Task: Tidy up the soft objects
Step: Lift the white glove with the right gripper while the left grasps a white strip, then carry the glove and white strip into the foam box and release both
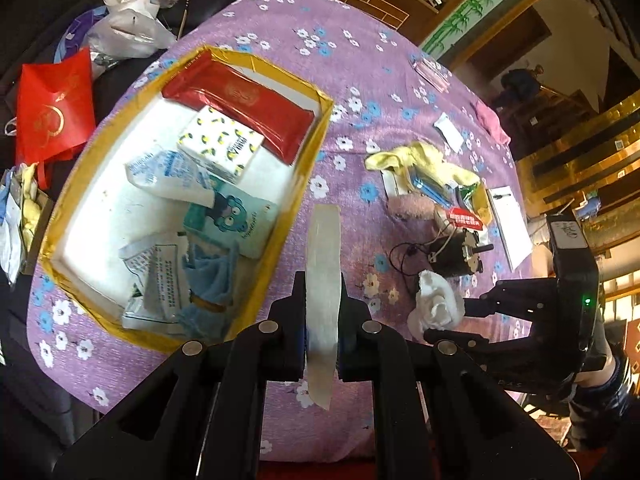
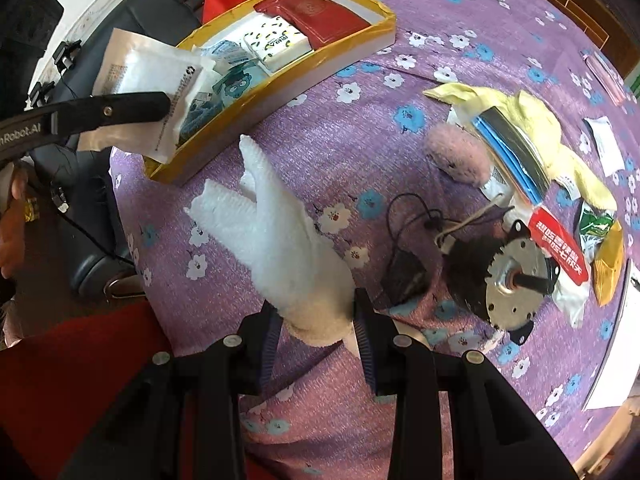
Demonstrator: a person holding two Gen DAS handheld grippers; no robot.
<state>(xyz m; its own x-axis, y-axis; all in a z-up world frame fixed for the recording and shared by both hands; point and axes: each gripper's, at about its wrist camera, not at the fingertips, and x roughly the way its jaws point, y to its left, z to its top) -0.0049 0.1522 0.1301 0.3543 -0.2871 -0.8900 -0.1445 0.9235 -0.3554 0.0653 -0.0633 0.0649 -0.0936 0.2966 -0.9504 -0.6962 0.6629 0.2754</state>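
Observation:
My left gripper [image 1: 322,320] is shut on a flat white packet [image 1: 323,280], seen edge-on, held above the purple cloth just right of the yellow-rimmed box [image 1: 308,168]. The box holds a red pouch [image 1: 244,108], tissue packs and a blue cloth. From the right wrist view the same packet [image 2: 156,76] shows in the left gripper [image 2: 160,106] over the box's near end [image 2: 192,168]. My right gripper [image 2: 316,320] is shut on a white fluffy cloth [image 2: 280,240] above the table; it also shows in the left wrist view [image 1: 436,306].
A pile lies on the flowered cloth [image 2: 440,20]: a yellow cloth [image 2: 532,120], a pink fuzzy item [image 2: 460,152], blue-edged packets [image 2: 508,148], a red label [image 2: 560,248] and a black motor with wires [image 2: 496,276]. Red bag [image 1: 52,108] and plastic bags sit beyond the table's left edge.

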